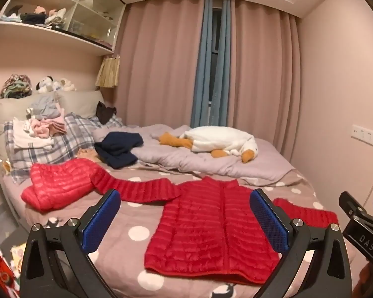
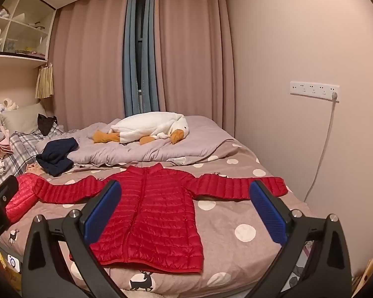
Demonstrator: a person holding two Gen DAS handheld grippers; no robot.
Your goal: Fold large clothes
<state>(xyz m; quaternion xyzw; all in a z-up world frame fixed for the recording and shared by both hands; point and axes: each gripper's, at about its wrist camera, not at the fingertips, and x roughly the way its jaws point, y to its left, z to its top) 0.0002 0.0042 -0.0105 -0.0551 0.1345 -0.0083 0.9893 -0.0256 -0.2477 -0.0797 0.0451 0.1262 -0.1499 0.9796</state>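
A red quilted down jacket (image 1: pixel 211 228) lies flat, front up and zipped, on the polka-dot bed sheet (image 1: pixel 136 233), both sleeves spread out sideways. It also shows in the right wrist view (image 2: pixel 151 216). My left gripper (image 1: pixel 186 223) is open and empty, held above the near part of the bed, over the jacket's body. My right gripper (image 2: pixel 186 216) is open and empty, also above the jacket. The right gripper's body shows at the right edge of the left wrist view (image 1: pixel 360 226).
A second, lighter red down jacket (image 1: pixel 59 183) lies crumpled at the left. A navy garment (image 1: pixel 119 149), a plush goose (image 1: pixel 221 141) on a grey duvet (image 1: pixel 211 161), and a pile of clothes on plaid pillows (image 1: pixel 42 134) lie behind. The wall with sockets (image 2: pixel 313 89) is at the right.
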